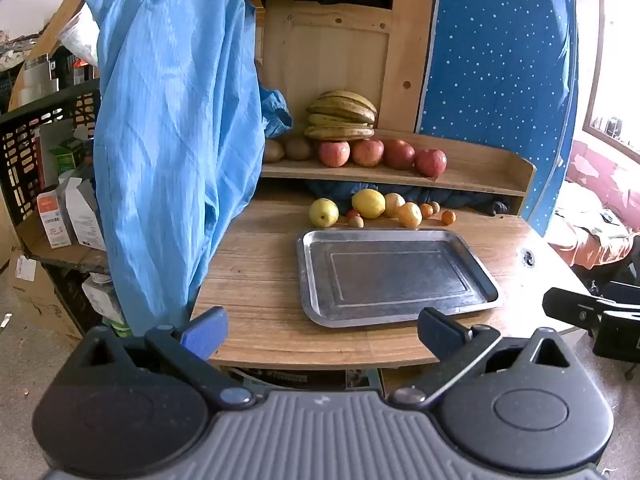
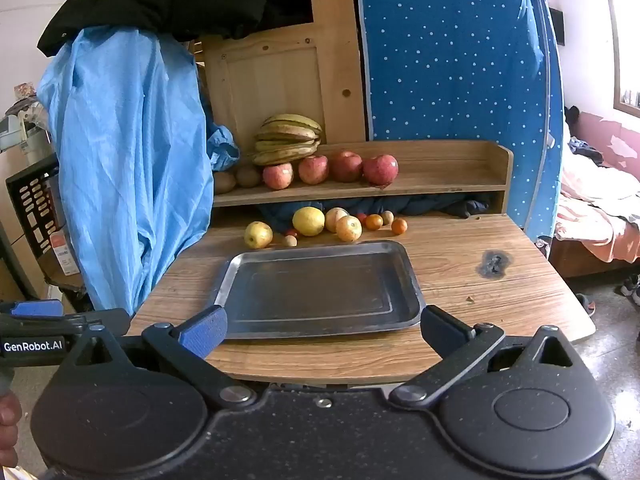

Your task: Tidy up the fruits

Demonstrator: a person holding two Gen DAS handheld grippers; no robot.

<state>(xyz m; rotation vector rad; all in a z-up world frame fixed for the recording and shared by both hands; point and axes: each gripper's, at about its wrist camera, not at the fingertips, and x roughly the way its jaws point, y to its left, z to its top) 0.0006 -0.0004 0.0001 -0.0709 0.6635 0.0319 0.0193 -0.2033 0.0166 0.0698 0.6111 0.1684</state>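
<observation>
1. My left gripper [image 1: 320, 330] hangs short of the table's near edge with its jaws spread wide and nothing between them.
2. My right gripper [image 2: 322, 330] is just as wide apart and empty, aimed at the near rim of the tray [image 2: 236, 272].
3. The tray sits bare on the wooden table [image 2: 480, 300], long side toward me.
4. Behind the tray, on the table, I see a loose row of fruit: a yellow-green apple [image 2: 258, 234] at the left, a lemon [image 2: 308, 221], a pale orange [image 2: 348, 228], and small tangerines [image 2: 399, 226] at the right end.
5. A few smaller round fruits lie among them; I cannot tell what they are.
6. On the low shelf [image 2: 460, 176] above, four red apples [image 2: 346, 166] stand in a row, with two brown kiwis [image 2: 248, 176] to their left.
7. A bunch of bananas [image 2: 288, 138] is stacked behind the apples.
8. A blue cloth [image 2: 132, 160] hangs over the table's left side.
</observation>
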